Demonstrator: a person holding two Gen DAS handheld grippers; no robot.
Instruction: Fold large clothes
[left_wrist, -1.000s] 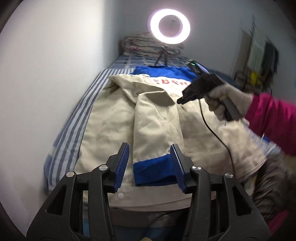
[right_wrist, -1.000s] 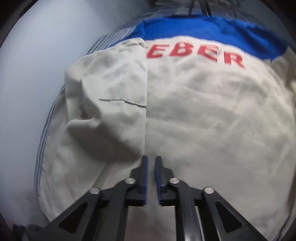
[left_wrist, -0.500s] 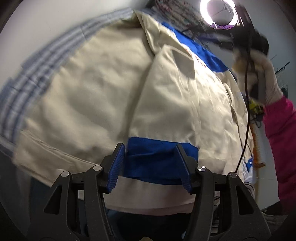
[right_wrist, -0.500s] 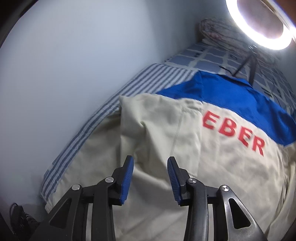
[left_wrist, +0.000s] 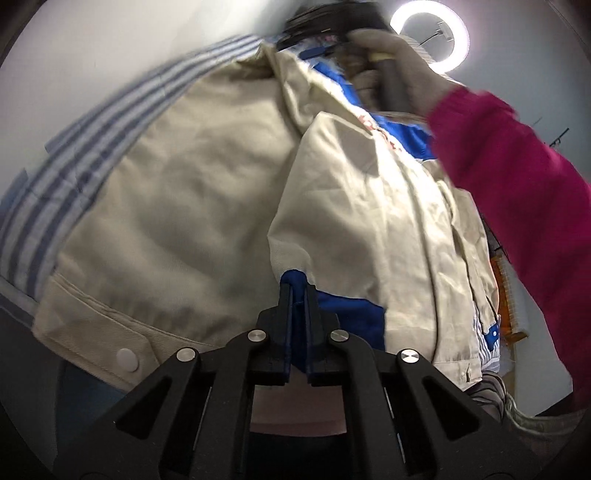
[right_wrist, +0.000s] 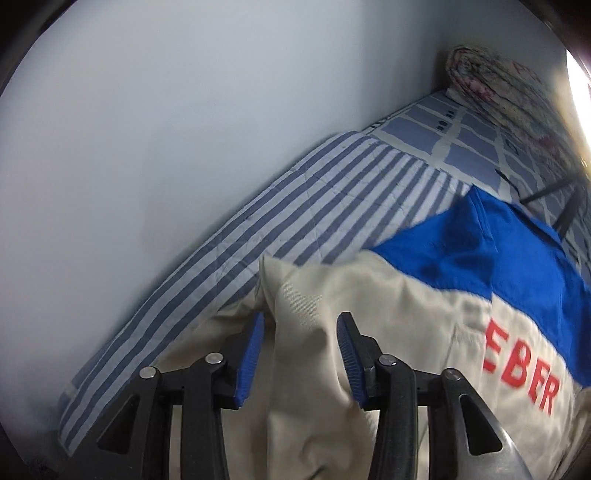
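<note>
**Left tongs now clamped on cuff; right tongs open at shoulder fold**

Left gripper (left_wrist: 297, 295): jaws narrow, pinching the blue cuff (left_wrist: 347, 314) of the sleeve folded over the jacket (left_wrist: 177, 206). Half a second ago these jaws stood wide with the cuff between them, so the grasp has just been made. Judgement: the sleeve end is secured and the next fold can be lifted from here.

Right gripper (right_wrist: 300, 347): jaws wide, holding nothing, straddling the beige folded edge near the jacket's shoulder. They were shut a second ago and have been open since the half-second mark. Judgement: a second grasp is being lined up and is not yet made.

The jacket lies spread, back up, on the striped bed sheet (right_wrist: 295, 206) beside the wall (right_wrist: 184, 110).

View differences: the left wrist camera shows the hem snap (left_wrist: 126, 357), the gloved right hand (left_wrist: 399, 62) on its handle, the pink sleeve (left_wrist: 517, 192) and the ring light (left_wrist: 430, 38). The right wrist camera alone shows the red lettering (right_wrist: 524, 373), the blue yoke (right_wrist: 491, 251) and the rolled quilt (right_wrist: 498, 85).
</note>
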